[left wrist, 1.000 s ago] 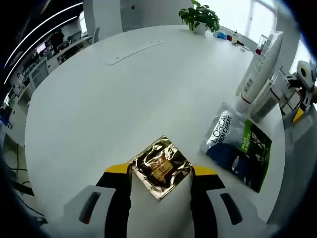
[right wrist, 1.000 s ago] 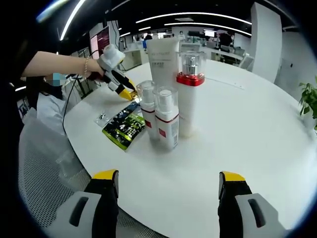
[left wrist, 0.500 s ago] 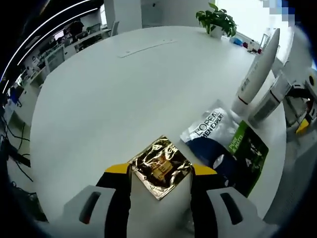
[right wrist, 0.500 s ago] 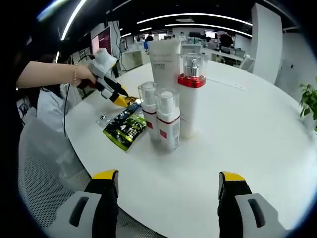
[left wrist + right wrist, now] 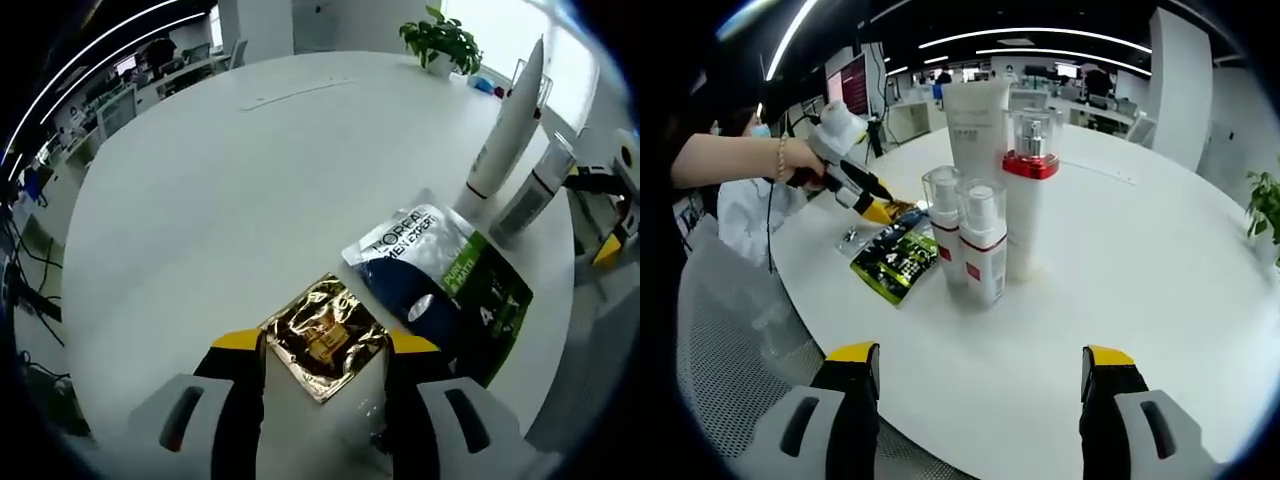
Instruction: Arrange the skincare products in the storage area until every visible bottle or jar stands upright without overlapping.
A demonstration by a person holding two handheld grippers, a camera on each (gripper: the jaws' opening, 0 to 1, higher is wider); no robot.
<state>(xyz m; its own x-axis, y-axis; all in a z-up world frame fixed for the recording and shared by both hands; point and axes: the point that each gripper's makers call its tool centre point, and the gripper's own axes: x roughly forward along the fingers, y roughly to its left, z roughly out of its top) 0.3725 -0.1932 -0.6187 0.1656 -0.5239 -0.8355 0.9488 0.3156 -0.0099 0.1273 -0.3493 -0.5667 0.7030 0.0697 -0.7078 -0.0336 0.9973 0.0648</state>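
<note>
In the left gripper view, the left gripper (image 5: 325, 345) has its fingers (image 5: 240, 385) closed narrow on a crinkled gold foil sachet (image 5: 323, 337), holding it just above the white round counter (image 5: 250, 190). Taking the L'Oréal Men Expert pouch (image 5: 440, 290) as the landmark: this flat white, blue and green pouch lies on the counter just beside the gold sachet, on its right in this view. Beyond the pouch's far end stands a tall white tube (image 5: 508, 125), upright on its cap, and next to that a clear-capped pump bottle (image 5: 532, 190). A potted plant (image 5: 440, 40) sits far past the pouch at the counter's opposite edge.

In the right gripper view, the right gripper (image 5: 980, 385) hovers with its yellow-tipped fingers (image 5: 852, 385) spread wide and nothing between them, near the counter's edge (image 5: 1120, 260). The pouch (image 5: 895, 260) lies flat ahead and to the left; just to its right stand two clear-capped pump bottles with red bands (image 5: 982, 240), close together and upright. Behind them, farther from the pouch, rise the tall white tube (image 5: 975, 125) and a white bottle with a red collar and clear pump cap (image 5: 1028, 190), both upright. At the pouch's far corner the left gripper (image 5: 875, 207), held in a person's hand (image 5: 805, 165), pinches the gold sachet (image 5: 898, 210) low over the counter.
</note>
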